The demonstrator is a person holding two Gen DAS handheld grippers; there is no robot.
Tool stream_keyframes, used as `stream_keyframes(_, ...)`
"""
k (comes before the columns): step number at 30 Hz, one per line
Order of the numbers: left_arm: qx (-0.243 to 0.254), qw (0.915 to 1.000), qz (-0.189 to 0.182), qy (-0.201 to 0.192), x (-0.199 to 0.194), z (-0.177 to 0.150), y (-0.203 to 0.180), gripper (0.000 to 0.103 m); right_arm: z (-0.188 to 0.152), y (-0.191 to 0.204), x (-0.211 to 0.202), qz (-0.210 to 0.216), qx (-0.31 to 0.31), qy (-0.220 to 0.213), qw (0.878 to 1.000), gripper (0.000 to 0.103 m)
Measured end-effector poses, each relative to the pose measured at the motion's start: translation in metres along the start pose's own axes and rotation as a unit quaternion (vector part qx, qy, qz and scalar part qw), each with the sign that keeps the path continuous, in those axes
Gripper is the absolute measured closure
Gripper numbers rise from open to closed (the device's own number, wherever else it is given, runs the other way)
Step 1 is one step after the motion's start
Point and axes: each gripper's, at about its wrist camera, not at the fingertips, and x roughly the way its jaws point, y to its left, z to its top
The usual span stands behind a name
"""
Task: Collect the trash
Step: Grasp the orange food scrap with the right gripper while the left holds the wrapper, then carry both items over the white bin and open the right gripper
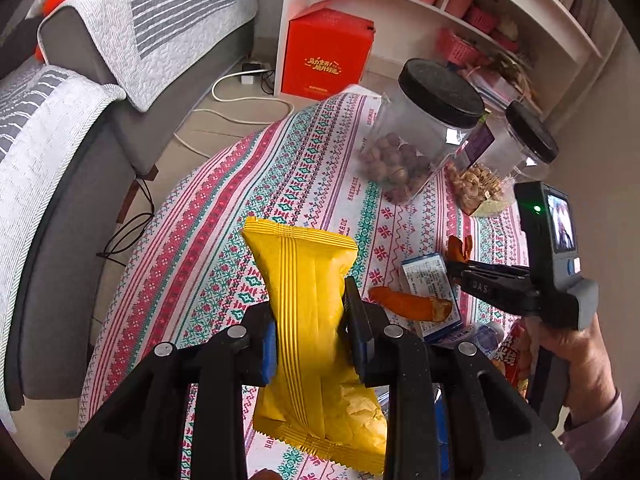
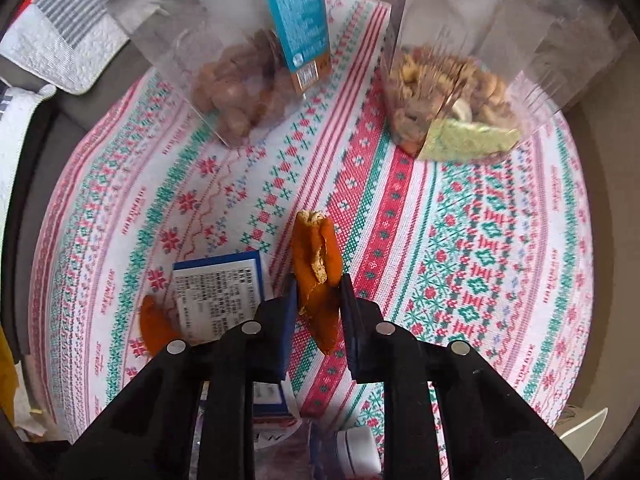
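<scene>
My left claw (image 1: pixel 310 320) is clamped across the middle of a yellow snack wrapper (image 1: pixel 310 304), which stands up between the pads, its crimped top end above them and its bulging lower end hanging toward me, clear of the cloth. My right claw (image 2: pixel 319 304) is pressed together on a curl of orange peel (image 2: pixel 316 256); the peel sticks up past the fingertips and its tail hangs below them, over the tablecloth (image 2: pixel 460 240).

Just left of my right claw a small blue-and-white box (image 2: pixel 218 292) lies flat on the cloth, and a second piece of orange peel (image 2: pixel 154 326) lies just beside the box on its left. From the left wrist view that second peel lies touching the box's near end. Nearer my side of the table, close to the hand (image 1: pixel 580 364) holding the right claw, I can make out a small bottle (image 1: pixel 490 334) and a red packet (image 1: pixel 516 356), both partly hidden.

Toward the far edge of the table stand two clear jars with black lids: the jar of round brown nuts (image 1: pixel 416 136) on the left, the jar of mixed nuts (image 1: pixel 496 164) on the right. Beyond the table's far edge a red box (image 1: pixel 326 54) stands on the floor by a white shelf (image 1: pixel 472 8), and a grey sofa (image 1: pixel 80 160) runs along the left.
</scene>
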Motion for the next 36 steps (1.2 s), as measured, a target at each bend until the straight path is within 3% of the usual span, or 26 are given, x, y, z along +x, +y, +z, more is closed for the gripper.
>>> stream_keyframes(6,0.002,0.9998,-0.012,-0.016,-0.012,0.000,-0.005,0.074,-0.018,0.008,-0.056,0.014,0.013,-0.070,0.997,0.084)
stream_keyframes(14,0.021,0.9986,-0.029,-0.040,-0.029,-0.009,-0.025,0.074,-0.068,0.011,-0.125,0.029,0.027,-0.162,0.986,0.084)
stream_keyframes(24,0.055,0.9948,-0.041,-0.076,-0.048,-0.034,-0.064,0.074,-0.124,-0.015,-0.153,0.029,0.057,-0.221,0.973,0.084)
stream_keyframes(32,0.093,0.9885,-0.049,-0.108,-0.058,-0.052,-0.104,0.074,-0.153,-0.040,-0.180,0.000,0.085,-0.285,0.955,0.084)
stream_keyframes(36,0.107,0.9859,-0.054,-0.117,-0.060,-0.058,-0.121,0.074,-0.161,-0.055,-0.184,-0.016,0.092,-0.296,0.950,0.083)
